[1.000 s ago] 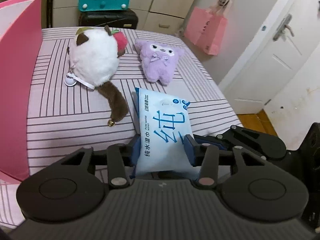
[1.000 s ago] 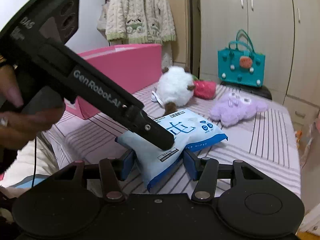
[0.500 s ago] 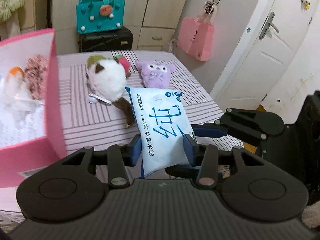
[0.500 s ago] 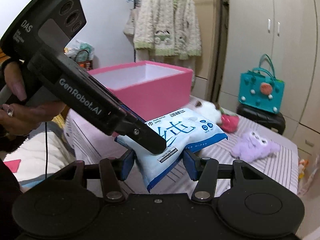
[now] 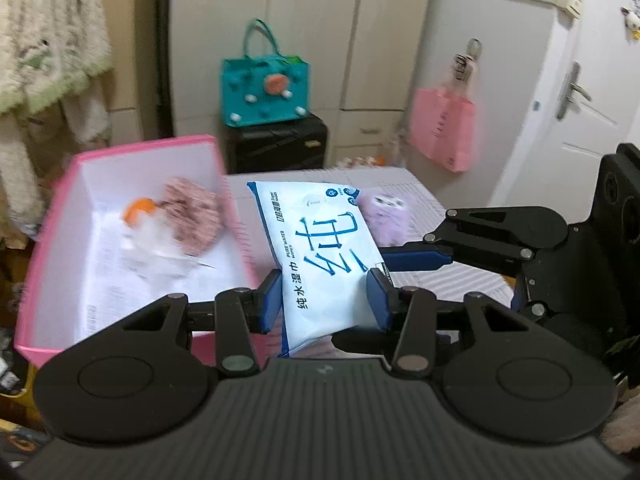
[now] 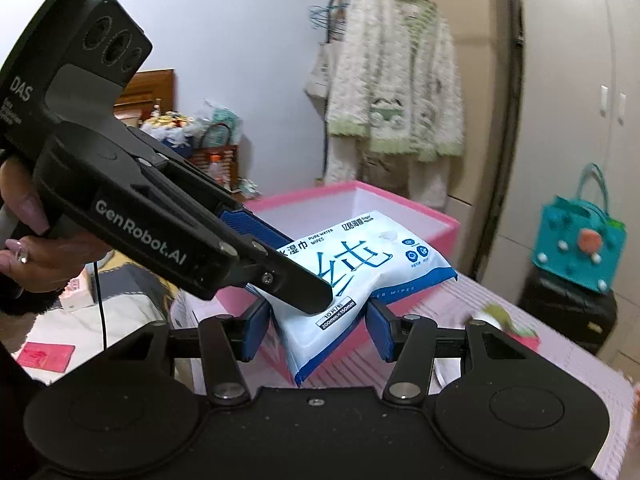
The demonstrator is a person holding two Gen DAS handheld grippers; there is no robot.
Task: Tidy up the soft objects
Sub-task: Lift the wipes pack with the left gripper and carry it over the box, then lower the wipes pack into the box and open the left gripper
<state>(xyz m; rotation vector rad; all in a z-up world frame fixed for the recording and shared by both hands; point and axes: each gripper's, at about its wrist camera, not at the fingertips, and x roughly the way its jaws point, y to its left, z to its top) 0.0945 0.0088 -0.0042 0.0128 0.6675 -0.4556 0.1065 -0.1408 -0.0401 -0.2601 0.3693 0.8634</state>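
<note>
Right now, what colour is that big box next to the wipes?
The box is pink outside and white inside; the left wrist view shows it best.

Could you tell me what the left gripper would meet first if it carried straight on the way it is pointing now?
Probably the striped bed. The left gripper, shut on the wipes pack together with the right gripper, points just right of the pink box; depth is hard to judge.

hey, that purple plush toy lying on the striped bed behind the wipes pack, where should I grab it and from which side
Judging from the left wrist view, take the purple plush toy across its soft body, coming down from above: it lies flat on the striped bed, so its sides offer little. Much of it is hidden behind the wipes pack, and the picture is blurred. Both tongs are shut on that pack, so free one first.
</note>
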